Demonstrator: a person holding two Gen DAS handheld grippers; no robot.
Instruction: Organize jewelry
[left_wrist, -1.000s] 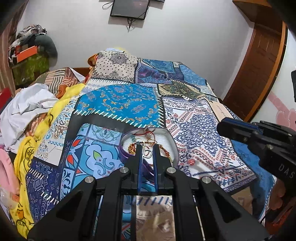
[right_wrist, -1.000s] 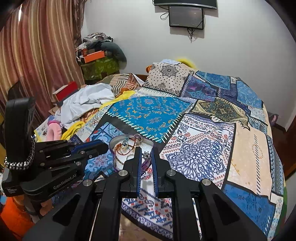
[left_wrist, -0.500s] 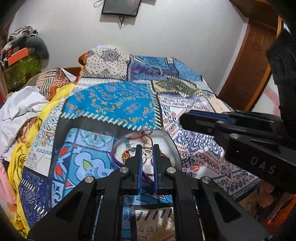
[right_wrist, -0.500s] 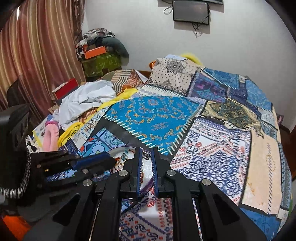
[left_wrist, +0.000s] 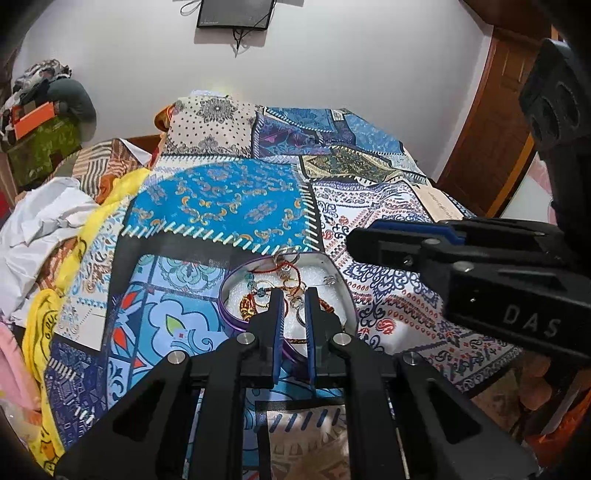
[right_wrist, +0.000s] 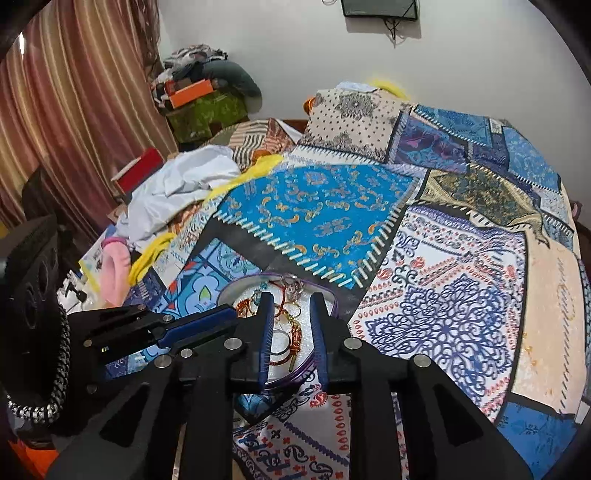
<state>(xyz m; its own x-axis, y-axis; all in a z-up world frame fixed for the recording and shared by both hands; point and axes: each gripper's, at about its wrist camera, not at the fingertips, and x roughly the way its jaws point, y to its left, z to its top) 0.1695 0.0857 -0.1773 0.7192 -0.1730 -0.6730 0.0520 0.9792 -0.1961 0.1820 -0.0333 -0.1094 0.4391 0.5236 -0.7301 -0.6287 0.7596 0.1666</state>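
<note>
Working over a bed, you have a patchwork bedspread of blue, white and cream printed panels spread across it. Behind it stands a plain white wall with a dark screen mounted high and a cable hanging below. Striped brown curtains hang on your left, a wooden door stands on your right, and a heap of white and yellow clothes lies along the bed's left edge.

Your right gripper hovers over the near part of the tray; its jaws stand slightly apart and hold nothing. Its body reads "DAS" in the left view. Your left gripper is likewise just parted and empty, poised above the tray's near side. No writing on it can be read.

The tray, pale inside with a purple rim, sits on the bedspread near the front edge. In it lies the jewelry: red and gold bangles, cords and silver rings tangled together, between and just beyond both sets of jaws.
</note>
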